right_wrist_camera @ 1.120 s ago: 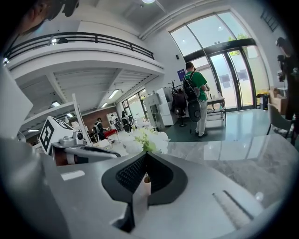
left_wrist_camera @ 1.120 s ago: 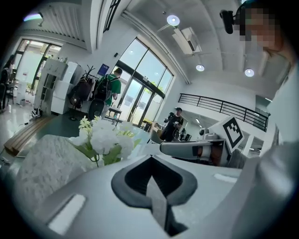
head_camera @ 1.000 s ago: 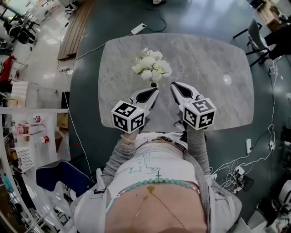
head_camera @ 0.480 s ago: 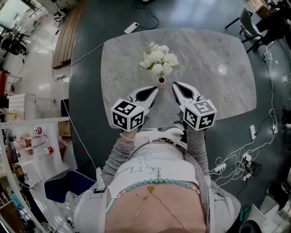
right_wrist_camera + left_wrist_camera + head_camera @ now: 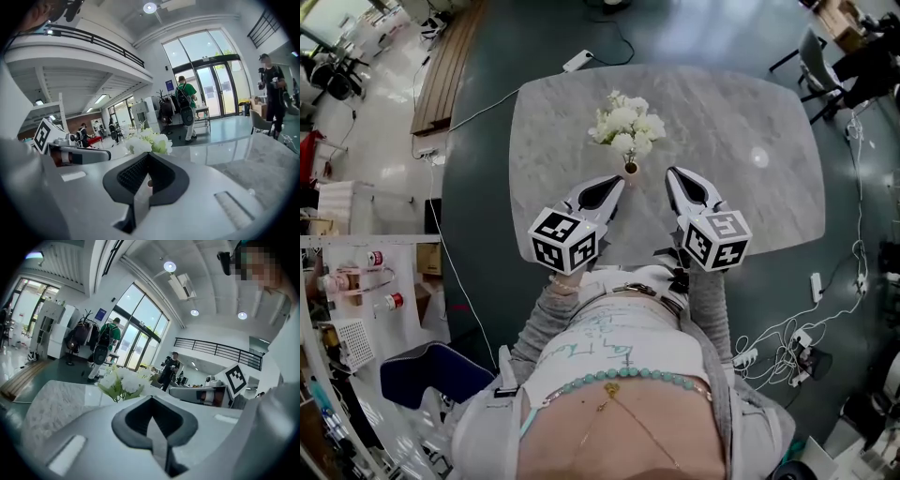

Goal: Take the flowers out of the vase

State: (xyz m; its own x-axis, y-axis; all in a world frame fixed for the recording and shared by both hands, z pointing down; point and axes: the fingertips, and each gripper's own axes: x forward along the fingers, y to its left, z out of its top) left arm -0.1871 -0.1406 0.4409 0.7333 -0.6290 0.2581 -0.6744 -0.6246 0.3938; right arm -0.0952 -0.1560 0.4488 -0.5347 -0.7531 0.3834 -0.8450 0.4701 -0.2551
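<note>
Flowers: a white bunch with green leaves, standing in the vase and not yet taken out. From the left gripper view they rise just beyond the fingers, a little left of the tip. From the right gripper view they sit almost straight ahead.
Vase: small, and from above only its mouth shows under the blooms. It stands on the counter near the person's side, between the two gripper tips.
Counter: a grey marble slab with rounded corners.
Left gripper: fingers pressed together with nothing between them. It points toward the vase from the left — near it, not touching.
Right gripper: fingers closed as well, and empty. Its tip is just right of the vase and clear of it.
Marker cubes: one on the left gripper, one on the right, both close to the person's body.
Floor: dark, with a white power strip beyond the counter's far edge.
</note>
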